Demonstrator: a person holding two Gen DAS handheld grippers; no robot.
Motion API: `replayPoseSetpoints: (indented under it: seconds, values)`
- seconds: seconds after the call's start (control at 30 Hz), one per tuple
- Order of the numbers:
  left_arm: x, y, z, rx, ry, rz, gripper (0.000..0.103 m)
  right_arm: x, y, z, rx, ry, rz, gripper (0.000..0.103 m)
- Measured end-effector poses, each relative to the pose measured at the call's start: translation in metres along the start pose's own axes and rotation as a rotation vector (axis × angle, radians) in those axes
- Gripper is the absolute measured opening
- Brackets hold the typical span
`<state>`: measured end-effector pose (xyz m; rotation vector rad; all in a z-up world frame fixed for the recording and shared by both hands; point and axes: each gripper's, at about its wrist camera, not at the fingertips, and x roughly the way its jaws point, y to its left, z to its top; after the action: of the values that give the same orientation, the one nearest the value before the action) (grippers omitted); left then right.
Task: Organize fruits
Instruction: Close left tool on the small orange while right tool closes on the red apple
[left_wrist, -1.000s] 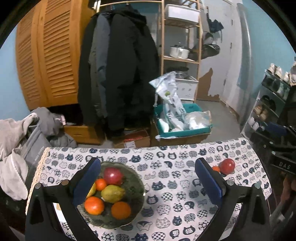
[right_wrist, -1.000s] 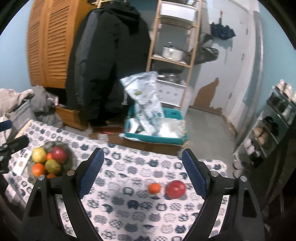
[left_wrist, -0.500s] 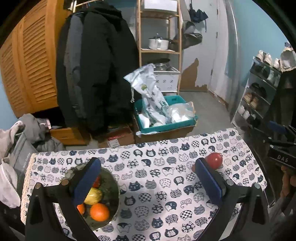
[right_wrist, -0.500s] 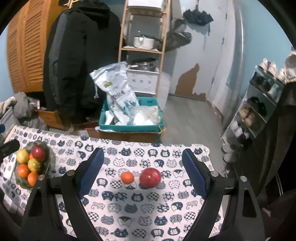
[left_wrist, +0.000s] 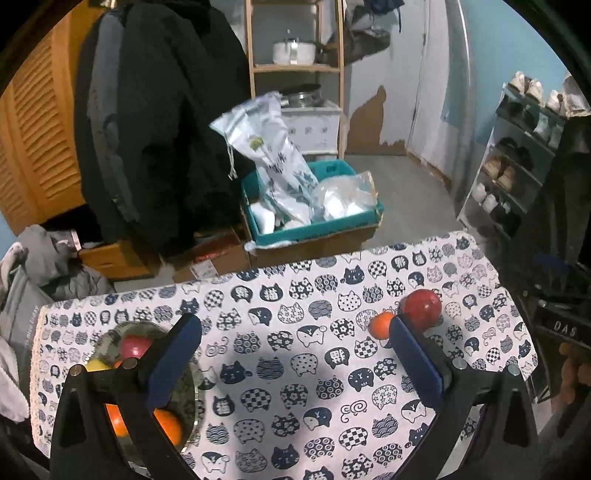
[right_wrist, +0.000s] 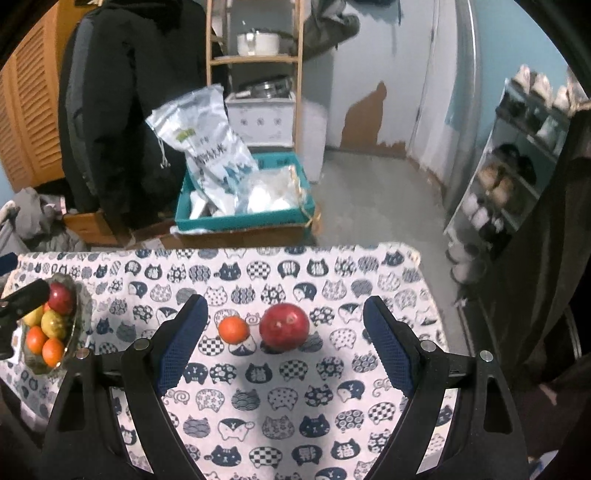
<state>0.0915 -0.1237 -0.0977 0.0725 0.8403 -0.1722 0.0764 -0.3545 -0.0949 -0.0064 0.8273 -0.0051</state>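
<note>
While we are holding both tools over the desk (right_wrist: 332, 406), the jaws of the right gripper (right_wrist: 284, 339) are standing wide open and are gripping nothing; the red fruit (right_wrist: 283, 325) and the small orange fruit (right_wrist: 233, 329) are lying between its blue pads (right_wrist: 388, 350), a little ahead of them. The left gripper (left_wrist: 295, 354) is also standing wide open and empty, with only the cat-patterned cloth (left_wrist: 295, 369) between its jaws.

We are judging that the red fruit is the heavier and firmer one. Its skin is looking smooth and shiny, so it may be slippery, and because it is round it may roll away if one pad is touching it first. We are thinking to take it across its widest part, at the middle height, with both pads closing evenly and not hard, since such fruit can bruise. The small orange fruit is probably light and a little softer; it is lying just beside the red one, almost touching, so the pads must be going around one fruit without pushing the other.

The red fruit is deep red and round, with two small dark marks on its top. The orange one is bright, round and much smaller.

Further out, at the left end of the desk, the glass bowl (right_wrist: 75, 325) is already holding several fruits: a red one, yellow-green ones and orange ones. In the left wrist view this bowl is lying partly under the left jaw. We are judging that the two loose fruits are still to go there.
</note>
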Motion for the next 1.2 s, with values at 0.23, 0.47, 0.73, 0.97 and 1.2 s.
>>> replayPoseSetpoints:
  seconds: [0.23,0.47,0.73,0.97,1.2]
  values:
    - [0.048,-0.017,0.007,0.013,0.072,0.005,0.102,0.067,-0.012,-0.007,0.021,0.141,-0.024,0.085]
    - [0.102,-0.024,0.007,-0.007,0.155,0.01,0.102,0.129,-0.016,-0.012,0.054,0.269,0.014,0.085]
    - [0.163,-0.03,-0.005,-0.024,0.285,-0.012,0.102,0.187,-0.023,-0.026,0.098,0.4,0.034,0.085]
    - [0.192,-0.032,-0.01,-0.033,0.326,-0.014,0.102,0.212,-0.024,-0.033,0.113,0.438,0.075,0.085]
    - [0.205,-0.037,-0.014,-0.038,0.354,-0.035,0.102,0.226,-0.013,-0.041,0.067,0.473,0.061,0.081]
